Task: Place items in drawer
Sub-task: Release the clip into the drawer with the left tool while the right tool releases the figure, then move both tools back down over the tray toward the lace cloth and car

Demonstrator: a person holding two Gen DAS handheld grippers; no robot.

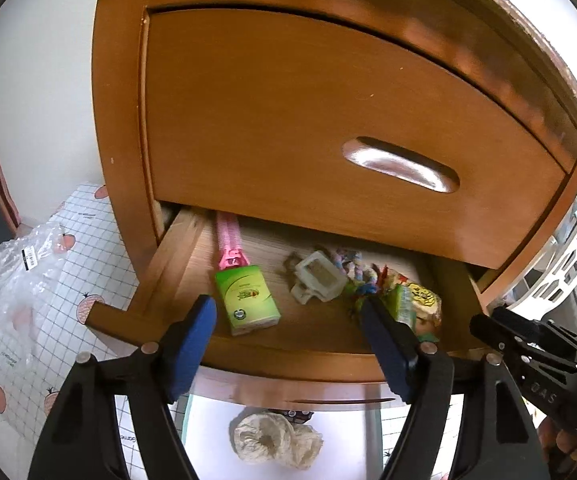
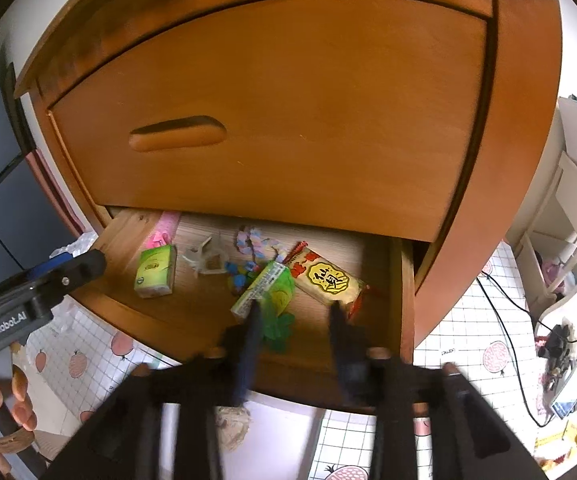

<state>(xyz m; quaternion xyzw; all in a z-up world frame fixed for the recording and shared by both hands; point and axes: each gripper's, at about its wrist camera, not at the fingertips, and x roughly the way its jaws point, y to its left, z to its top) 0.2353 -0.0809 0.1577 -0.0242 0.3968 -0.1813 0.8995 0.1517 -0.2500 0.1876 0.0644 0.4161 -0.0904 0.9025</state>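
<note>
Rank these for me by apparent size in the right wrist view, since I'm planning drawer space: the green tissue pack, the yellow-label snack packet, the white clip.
1. yellow-label snack packet, the longest
2. green tissue pack
3. white clip: smallest, though it lies slightly farther back.

A home is shown, most likely a bedroom. A wooden nightstand (image 1: 328,92) with recessed drawer pulls is set against a white wall. The floor is covered by a grid-patterned mat (image 2: 484,320) printed with pink fruit. At three o'clock in the right wrist view, white shelving (image 2: 568,216) is seen, with small household clutter (image 2: 568,352) below it.
</note>
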